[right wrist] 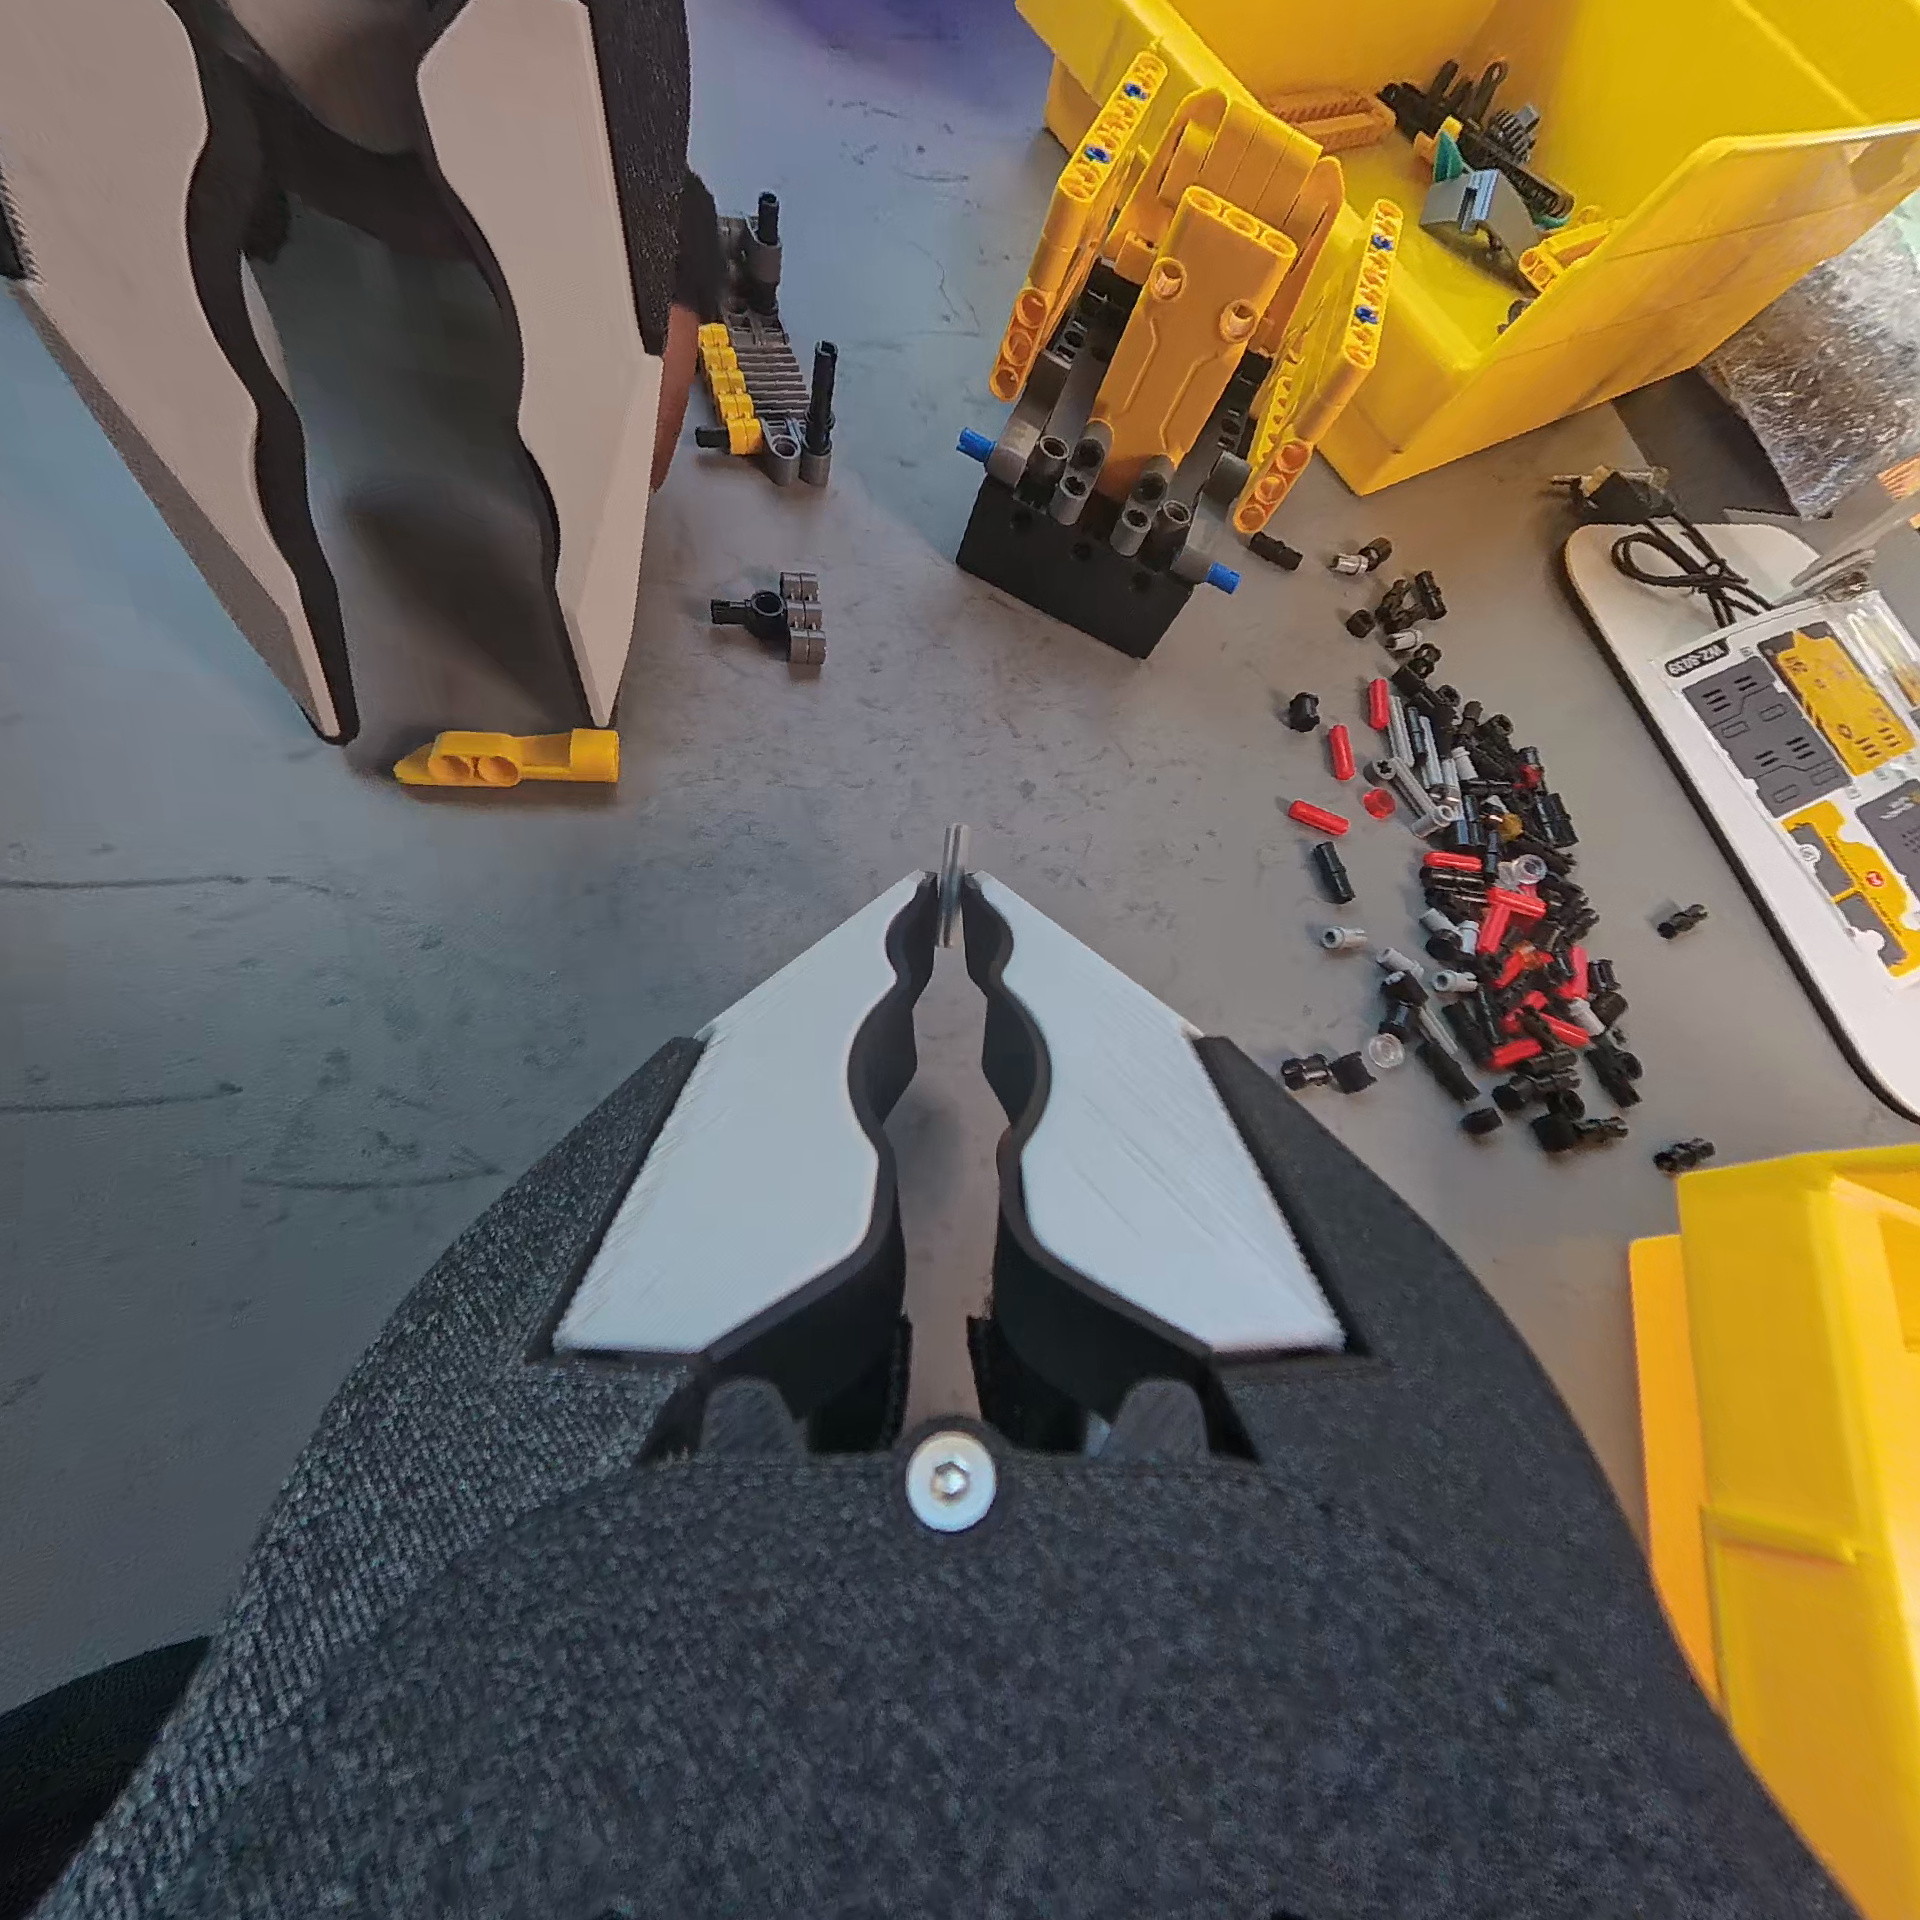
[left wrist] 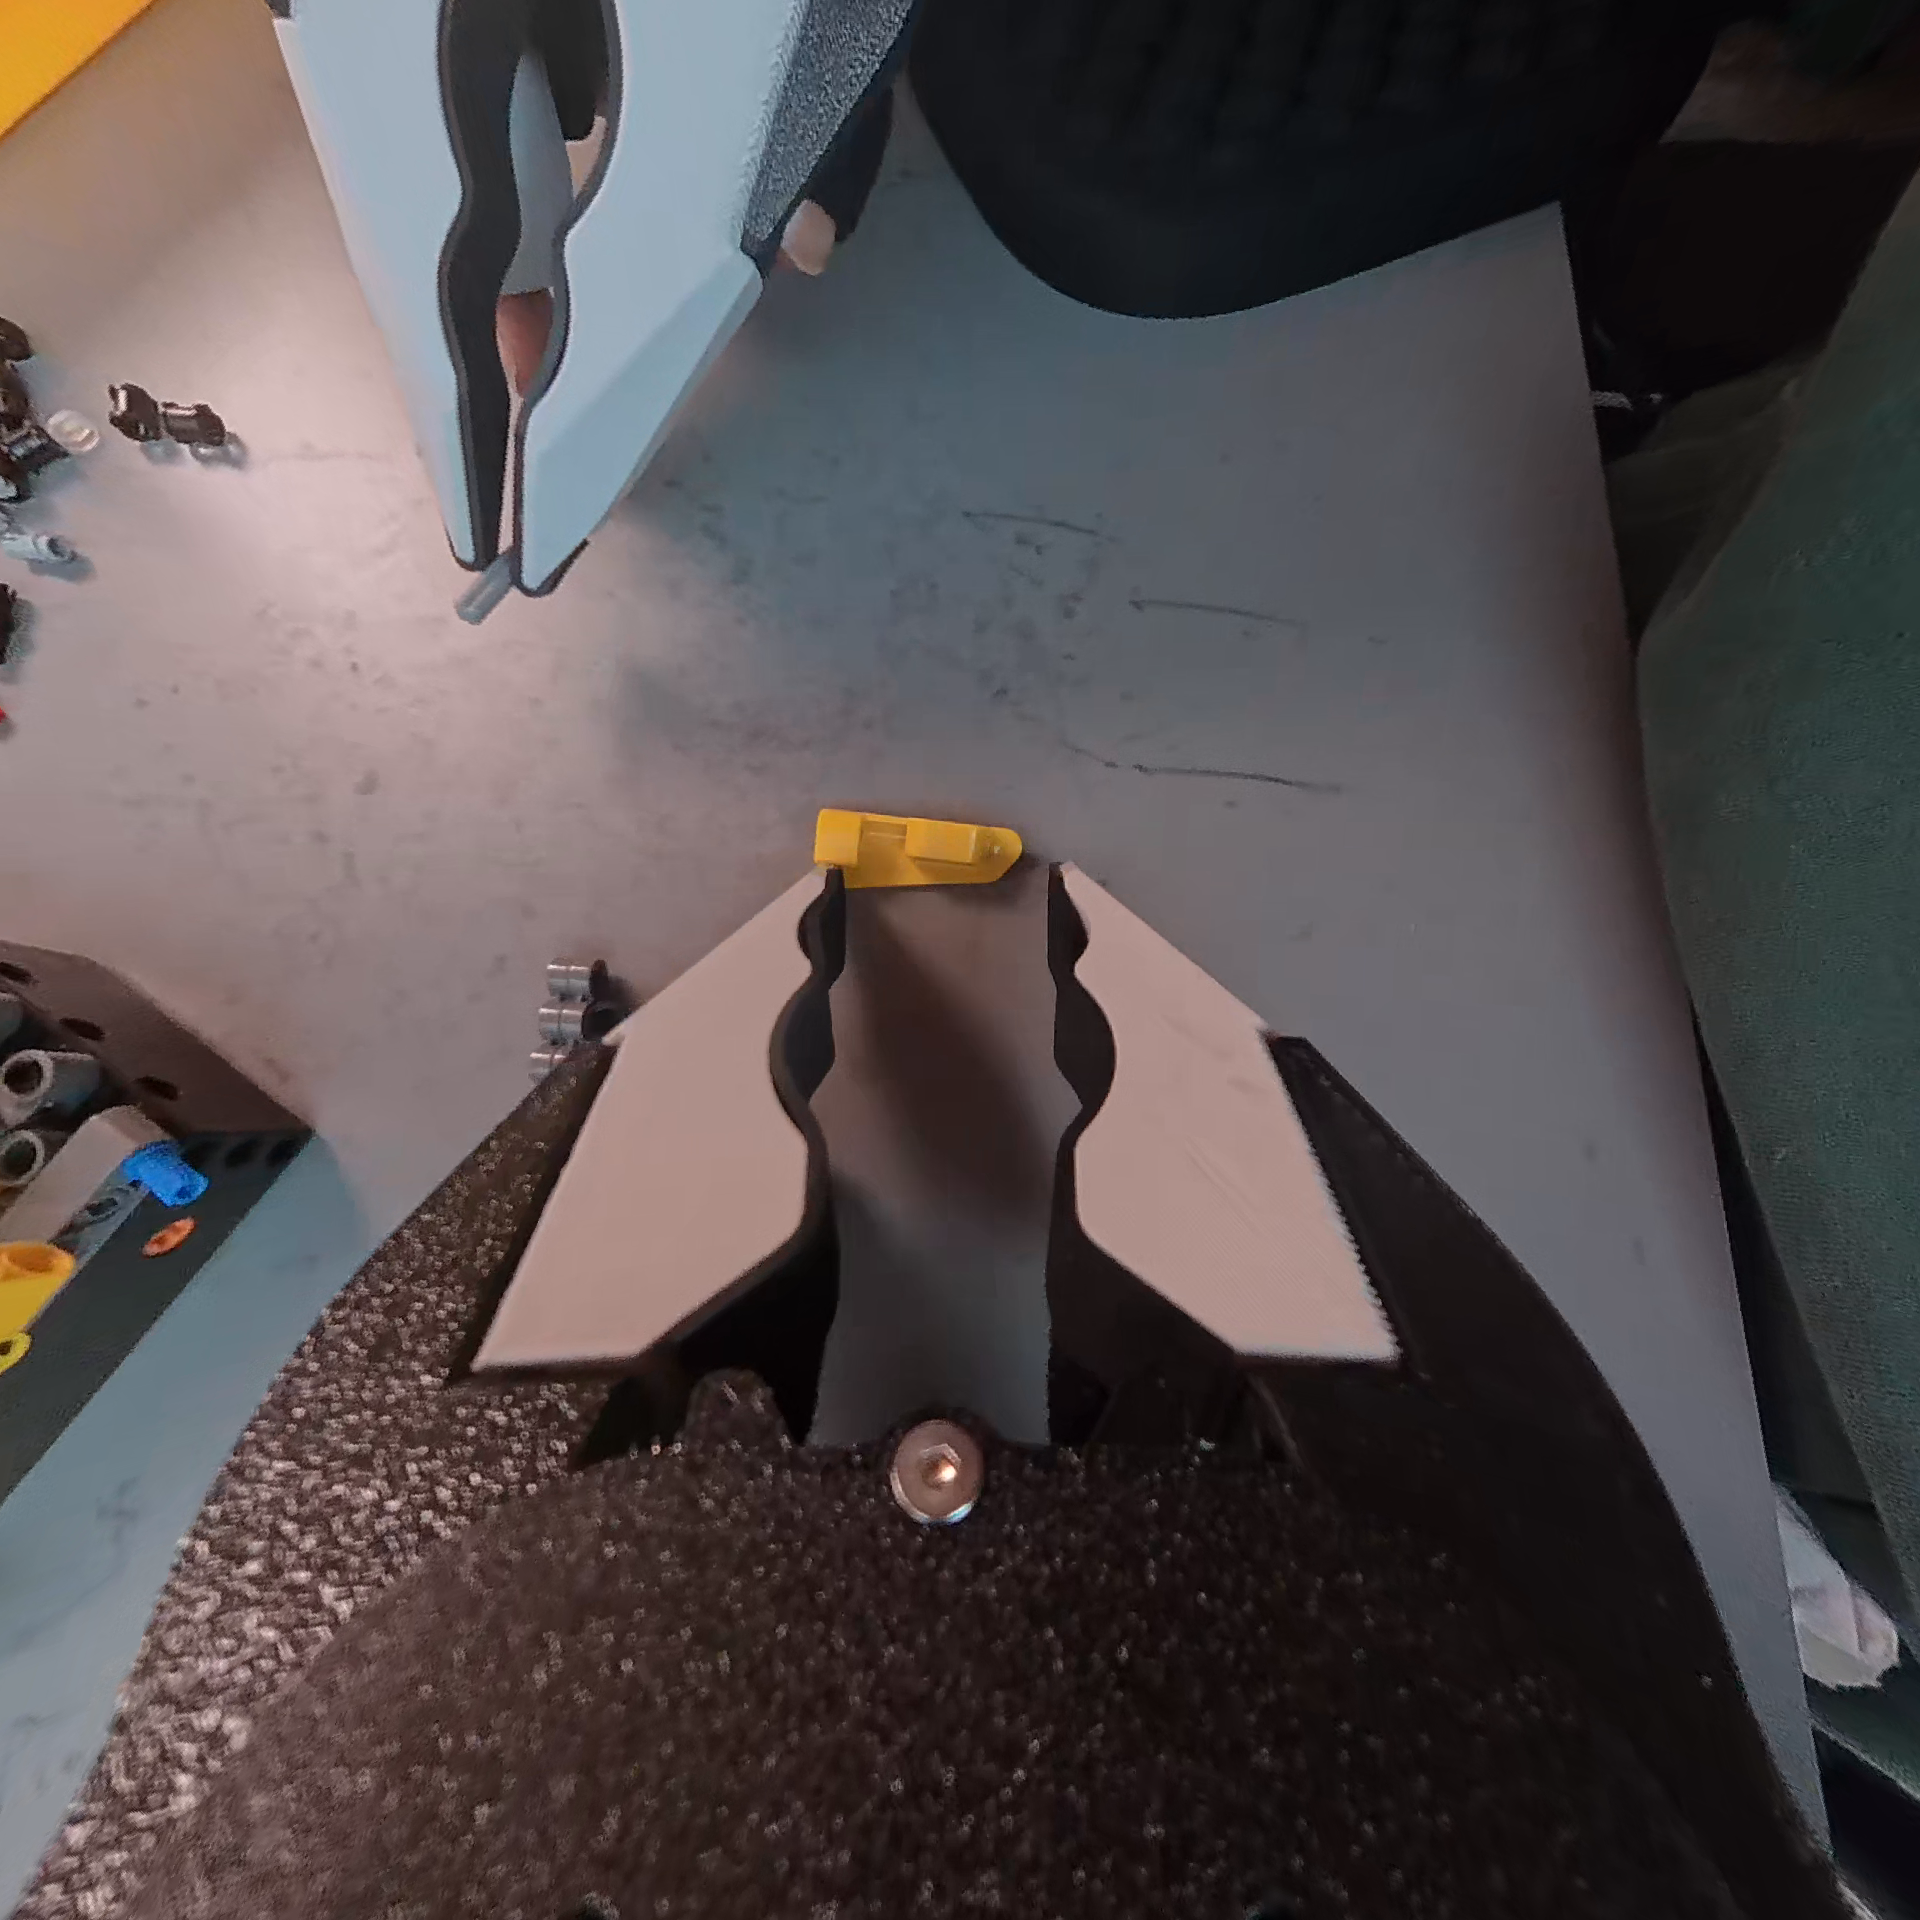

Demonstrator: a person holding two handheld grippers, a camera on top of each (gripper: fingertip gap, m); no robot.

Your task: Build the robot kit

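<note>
My left gripper [left wrist: 943, 875] is open, its fingertips just above a small yellow brick piece [left wrist: 914, 850] that lies flat on the grey table [left wrist: 1143, 644]. In the right wrist view that gripper [right wrist: 473, 727] stands over the same yellow piece [right wrist: 509, 756]. My right gripper [right wrist: 951, 883] is shut on a thin grey pin [right wrist: 953, 883] that sticks out past its tips. It also shows in the left wrist view [left wrist: 509, 577], with the grey pin [left wrist: 483, 601] poking from its tips, held above the table.
A half-built yellow and black brick model [right wrist: 1153, 416] stands ahead on the right. A pile of small black, red and grey pins [right wrist: 1486, 914] lies to the right. Yellow bins [right wrist: 1558, 208] [right wrist: 1808, 1455], a sticker sheet [right wrist: 1787, 748] and small sub-assemblies [right wrist: 769, 374] [right wrist: 774, 613] surround them.
</note>
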